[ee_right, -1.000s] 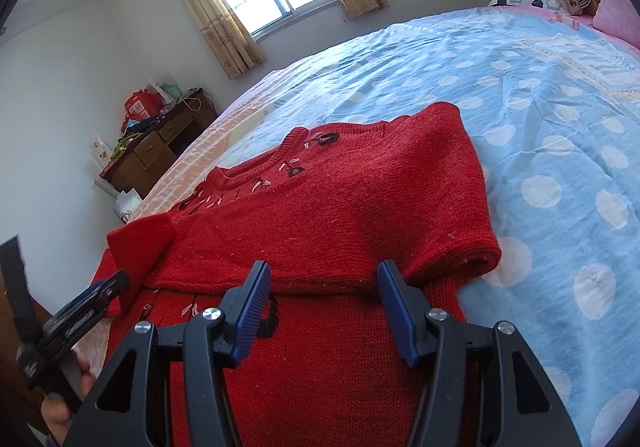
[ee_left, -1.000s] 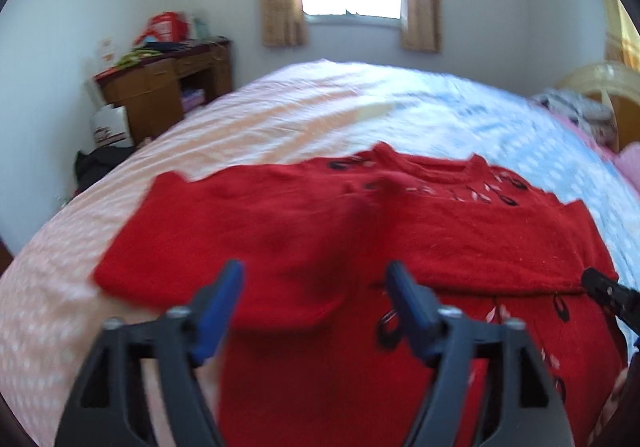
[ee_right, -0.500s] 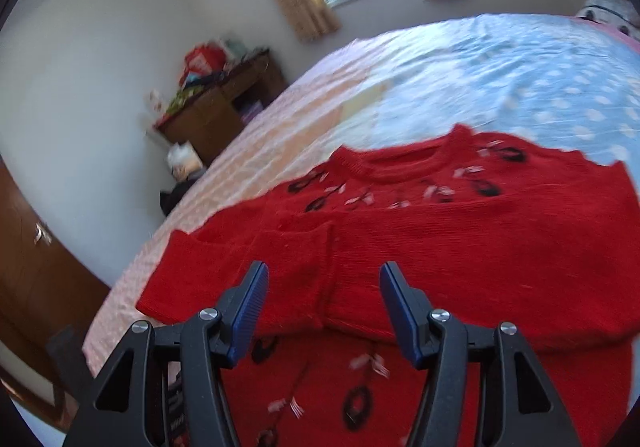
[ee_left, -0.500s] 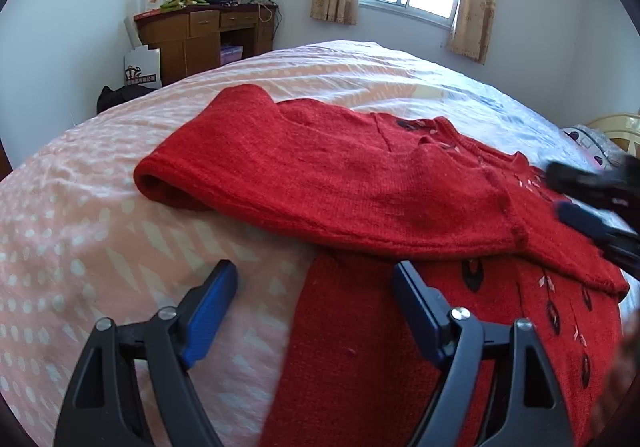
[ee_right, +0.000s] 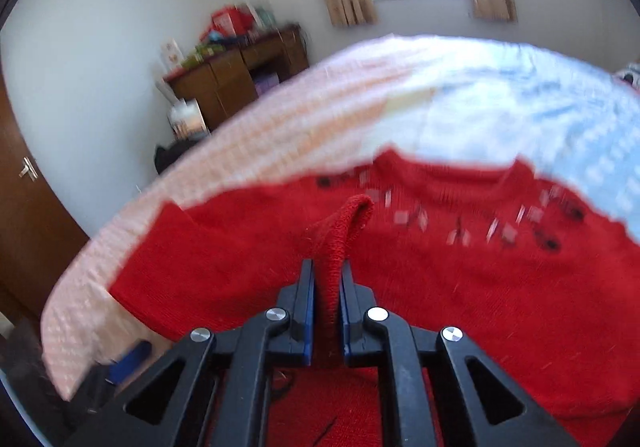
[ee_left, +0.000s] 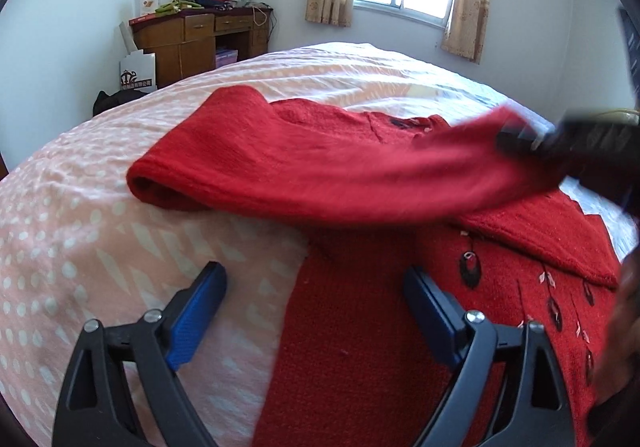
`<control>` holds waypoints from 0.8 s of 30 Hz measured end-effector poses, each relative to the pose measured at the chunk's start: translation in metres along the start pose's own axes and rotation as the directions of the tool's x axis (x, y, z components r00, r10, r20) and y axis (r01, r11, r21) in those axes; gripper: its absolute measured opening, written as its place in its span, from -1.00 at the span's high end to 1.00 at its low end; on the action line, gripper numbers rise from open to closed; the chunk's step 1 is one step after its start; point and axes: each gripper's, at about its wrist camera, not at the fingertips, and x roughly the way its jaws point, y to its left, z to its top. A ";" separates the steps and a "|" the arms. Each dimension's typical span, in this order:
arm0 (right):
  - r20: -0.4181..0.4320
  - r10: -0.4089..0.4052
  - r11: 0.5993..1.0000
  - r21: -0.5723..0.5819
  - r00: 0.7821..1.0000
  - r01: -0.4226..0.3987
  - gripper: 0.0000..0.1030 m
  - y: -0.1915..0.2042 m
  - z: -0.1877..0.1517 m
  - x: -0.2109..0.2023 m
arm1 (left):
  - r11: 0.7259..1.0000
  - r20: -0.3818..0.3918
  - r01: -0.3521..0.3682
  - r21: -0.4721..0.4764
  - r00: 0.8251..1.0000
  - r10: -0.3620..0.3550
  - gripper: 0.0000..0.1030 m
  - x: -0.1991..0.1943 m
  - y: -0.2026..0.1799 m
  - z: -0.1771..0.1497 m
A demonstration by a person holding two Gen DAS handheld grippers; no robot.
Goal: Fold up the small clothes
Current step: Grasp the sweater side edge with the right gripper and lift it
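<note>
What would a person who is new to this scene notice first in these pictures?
First, the bright red sweater spread on the bed, filling the middle of both views. Next, the right gripper, shut on a fold of the sweater's sleeve, which stands up between its blue pads. The left gripper hangs open over the sweater's near edge, holding nothing.

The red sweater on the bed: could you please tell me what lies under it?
Under the sweater lies the bedspread, pink with white marks at its left edge, blue behind it in the right wrist view. What the spread looks like beneath the knit is covered.
</note>
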 end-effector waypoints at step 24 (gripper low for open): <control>0.022 -0.326 0.934 0.161 0.945 0.318 0.82 -0.165 -0.033 -0.095 | 1.000 -0.004 -0.017 0.009 1.000 0.017 -0.82 -0.002 -0.001 -0.001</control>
